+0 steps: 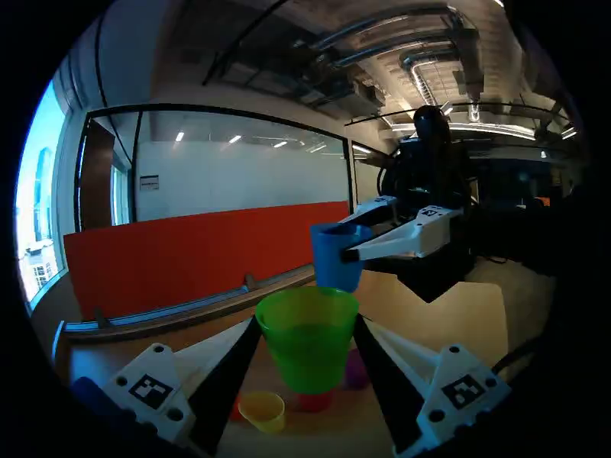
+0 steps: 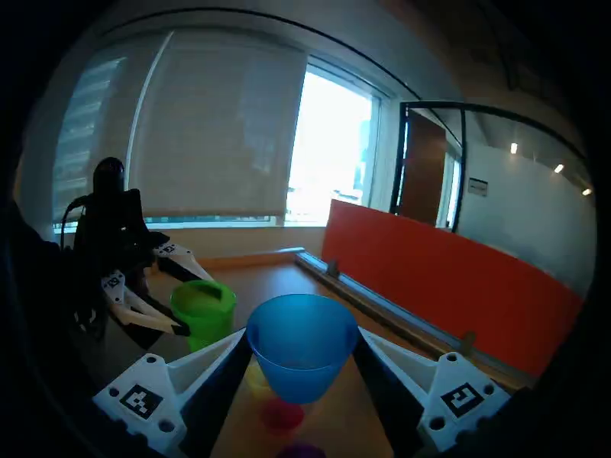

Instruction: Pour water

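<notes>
blue cup (image 2: 302,359) in right gripper (image 2: 302,336)

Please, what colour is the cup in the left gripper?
Green cup, best in left gripper view.

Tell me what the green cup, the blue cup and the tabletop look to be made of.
The green cup is probably thin translucent plastic: light glows through its wall, and a darker level shows inside. The blue cup is likely the same plastic, smooth and slightly glossy, with light passing through its rim. The tabletop looks like pale wood or wood-look laminate with a matte finish. The pictures leave open which.
</notes>
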Demonstrator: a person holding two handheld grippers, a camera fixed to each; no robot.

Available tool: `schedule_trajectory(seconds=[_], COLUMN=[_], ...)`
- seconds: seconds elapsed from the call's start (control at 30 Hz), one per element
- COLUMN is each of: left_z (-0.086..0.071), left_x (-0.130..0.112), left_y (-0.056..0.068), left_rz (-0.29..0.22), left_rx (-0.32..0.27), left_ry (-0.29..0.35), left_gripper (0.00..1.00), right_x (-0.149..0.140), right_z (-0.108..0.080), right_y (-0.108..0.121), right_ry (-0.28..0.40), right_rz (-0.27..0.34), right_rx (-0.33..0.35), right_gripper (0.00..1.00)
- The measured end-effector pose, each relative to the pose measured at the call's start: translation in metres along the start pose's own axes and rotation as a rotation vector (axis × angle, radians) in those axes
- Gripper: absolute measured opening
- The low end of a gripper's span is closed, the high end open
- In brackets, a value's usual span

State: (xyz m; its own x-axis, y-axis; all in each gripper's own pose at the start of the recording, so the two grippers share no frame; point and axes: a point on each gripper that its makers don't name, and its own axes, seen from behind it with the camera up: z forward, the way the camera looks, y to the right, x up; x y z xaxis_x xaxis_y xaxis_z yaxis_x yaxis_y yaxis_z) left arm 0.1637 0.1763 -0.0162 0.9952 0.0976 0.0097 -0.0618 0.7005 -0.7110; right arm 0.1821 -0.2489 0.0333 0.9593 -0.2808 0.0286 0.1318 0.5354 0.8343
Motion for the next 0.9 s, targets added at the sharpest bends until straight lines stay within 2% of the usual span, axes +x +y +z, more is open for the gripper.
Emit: schedule_trajectory(seconds=[0.4, 0.9], left_z=[0.002, 0.002], left_x=[-0.017, -0.055], left_y=[-0.001, 0.007], left_rz=[0.001, 0.017], left_rx=[-0.003, -0.013], left_ry=[-0.053, -0.141], left_gripper=[0.86, 0.86], right_x=[-0.039, -0.084], right_z=[-0.017, -0.028], right_y=[-0.011, -0.034], right_ry=[-0.050, -0.110], right_rz=[0.008, 0.002], right_rx=[0.013, 0.065], right_gripper=[0.91, 0.91])
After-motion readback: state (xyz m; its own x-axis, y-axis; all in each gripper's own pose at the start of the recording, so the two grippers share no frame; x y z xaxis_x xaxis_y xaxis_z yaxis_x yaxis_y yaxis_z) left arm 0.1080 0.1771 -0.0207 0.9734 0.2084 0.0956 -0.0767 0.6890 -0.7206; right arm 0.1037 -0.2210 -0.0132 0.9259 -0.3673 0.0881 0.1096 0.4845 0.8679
